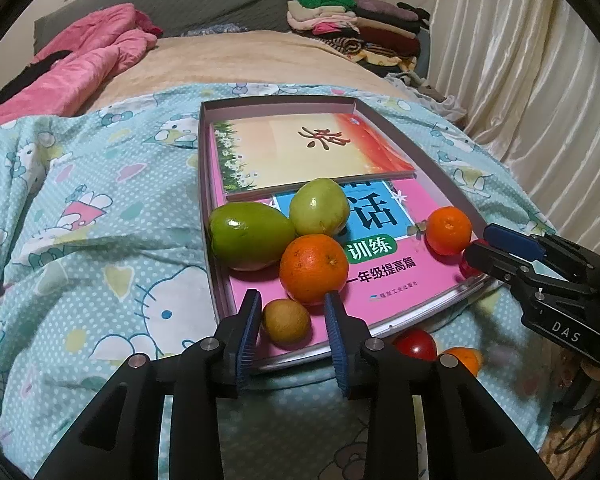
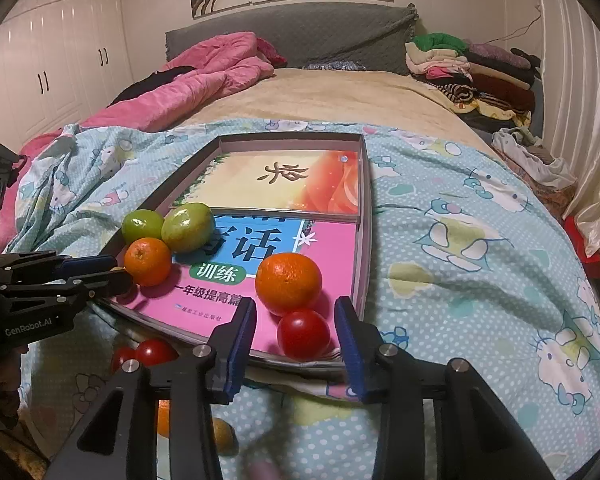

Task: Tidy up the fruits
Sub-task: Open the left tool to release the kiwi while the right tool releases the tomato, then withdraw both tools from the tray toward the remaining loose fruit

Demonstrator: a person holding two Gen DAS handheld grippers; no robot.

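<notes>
Both grippers were spread: left gripper around a small yellow-brown fruit, right gripper around a red tomato, inside the shallow grey box beside oranges.

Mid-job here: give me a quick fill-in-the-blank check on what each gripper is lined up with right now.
1. The open left gripper frames a small ____ fruit.
2. The open right gripper frames a round ____ tomato.
3. Both fruits lie on a ____ book in the shallow grey tray.

Answers: yellow-brown; red; pink
</notes>
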